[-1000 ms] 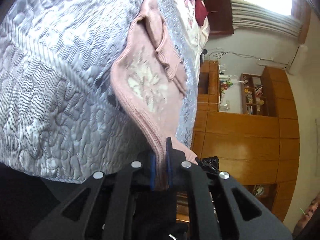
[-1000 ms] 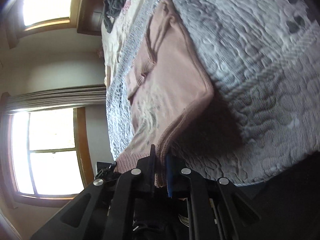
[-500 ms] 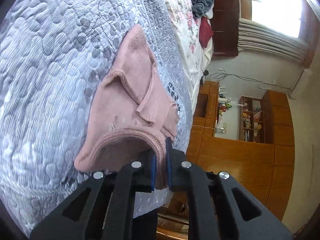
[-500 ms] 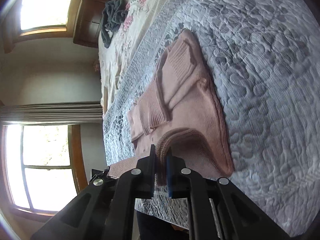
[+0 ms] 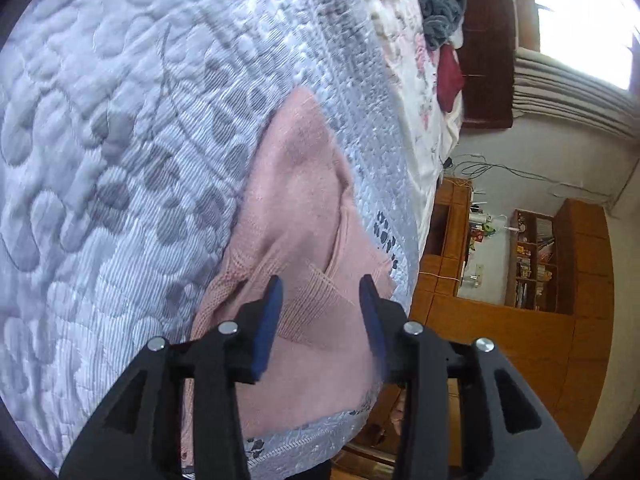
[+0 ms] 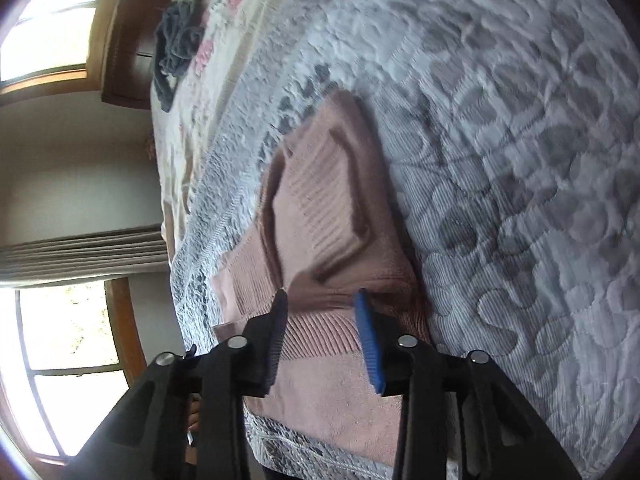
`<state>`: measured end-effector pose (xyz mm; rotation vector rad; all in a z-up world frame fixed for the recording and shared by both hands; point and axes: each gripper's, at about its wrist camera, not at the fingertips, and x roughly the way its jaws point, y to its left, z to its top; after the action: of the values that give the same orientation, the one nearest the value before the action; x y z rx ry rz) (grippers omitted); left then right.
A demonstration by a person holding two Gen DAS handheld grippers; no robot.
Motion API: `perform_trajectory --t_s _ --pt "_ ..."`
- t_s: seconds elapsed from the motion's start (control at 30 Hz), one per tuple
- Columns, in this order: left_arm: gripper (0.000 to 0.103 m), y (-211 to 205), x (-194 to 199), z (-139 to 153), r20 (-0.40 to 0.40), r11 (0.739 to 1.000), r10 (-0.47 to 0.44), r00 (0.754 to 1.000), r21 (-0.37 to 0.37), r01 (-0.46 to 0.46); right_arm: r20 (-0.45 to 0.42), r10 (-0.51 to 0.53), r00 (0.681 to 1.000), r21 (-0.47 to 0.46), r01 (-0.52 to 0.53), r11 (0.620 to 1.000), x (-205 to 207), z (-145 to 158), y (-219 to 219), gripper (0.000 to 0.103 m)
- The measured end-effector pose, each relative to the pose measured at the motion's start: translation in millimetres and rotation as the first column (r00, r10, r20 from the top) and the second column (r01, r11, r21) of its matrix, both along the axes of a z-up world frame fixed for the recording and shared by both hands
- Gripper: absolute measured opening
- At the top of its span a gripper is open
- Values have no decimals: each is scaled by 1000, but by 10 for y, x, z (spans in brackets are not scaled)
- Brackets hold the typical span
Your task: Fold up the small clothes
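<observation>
A small pink knitted sweater (image 5: 304,216) lies folded on the grey quilted bedspread (image 5: 120,140). Its ribbed hem is turned up over the body and the sleeves are folded in. My left gripper (image 5: 320,292) hovers open just above the ribbed hem, with nothing between its blue pads. In the right wrist view the same sweater (image 6: 332,216) lies flat near the bed's edge. My right gripper (image 6: 322,304) is open over the folded hem too, holding nothing.
A grey garment (image 6: 176,44) and a dark red one (image 5: 450,76) lie on the floral sheet further up the bed. Wooden cabinets and shelves (image 5: 520,280) stand past the bed's edge. Windows (image 6: 68,332) with curtains lie on the other side.
Both grippers carried the sweater's hem forward over its body, laid it down and opened. A second ago each was shut on the hem, with the sweater hanging stretched.
</observation>
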<state>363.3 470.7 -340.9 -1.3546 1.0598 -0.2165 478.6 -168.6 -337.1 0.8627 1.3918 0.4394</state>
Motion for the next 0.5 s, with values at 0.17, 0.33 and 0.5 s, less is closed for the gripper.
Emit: perform_trajectory --t_s 0.17,0.33,0.5 --pt "45 -131 63 356 58 942 -202 978 283 178 195 195 961 -246 -145 958 -81 310 218 40" --pt "48 -426 225 283 -18 834 -361 932 441 332 245 389 888 -442 -254 860 -146 262 618 40" --pt "50 -578 391 136 -82 763 -422 903 506 402 220 460 860 -510 -300 806 -97 85 753 45"
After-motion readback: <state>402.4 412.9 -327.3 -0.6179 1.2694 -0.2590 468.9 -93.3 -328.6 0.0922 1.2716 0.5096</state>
